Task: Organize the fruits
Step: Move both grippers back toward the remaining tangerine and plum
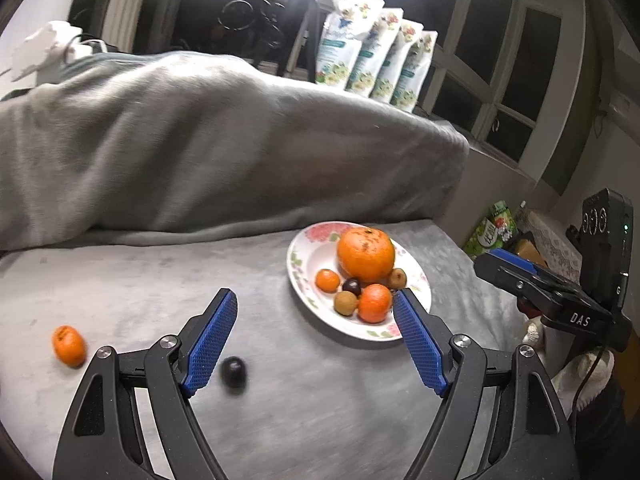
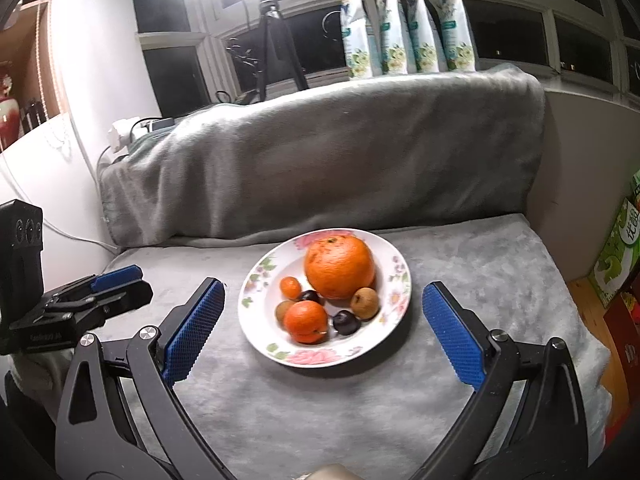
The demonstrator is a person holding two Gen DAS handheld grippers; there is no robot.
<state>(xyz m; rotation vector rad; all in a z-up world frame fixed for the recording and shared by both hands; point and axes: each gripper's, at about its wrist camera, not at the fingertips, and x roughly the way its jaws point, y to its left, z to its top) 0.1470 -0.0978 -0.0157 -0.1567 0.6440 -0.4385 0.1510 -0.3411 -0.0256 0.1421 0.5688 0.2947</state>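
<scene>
Lying just beside left gripper [image 1: 316, 300]: dark, perhaps plum-like fruit [image 1: 234, 369].

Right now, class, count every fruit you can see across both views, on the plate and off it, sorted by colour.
Orange fruits: 4
Dark purple fruits: 3
Brown fruits: 2
Total: 9

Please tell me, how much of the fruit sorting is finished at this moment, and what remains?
Mostly done: the plate already holds the big orange, two small oranges, two brown fruits and two dark fruits. In hand: nothing; the left gripper and right gripper are both open and empty. Left: a small orange and a dark fruit lie on the grey blanket, off the plate.
</scene>
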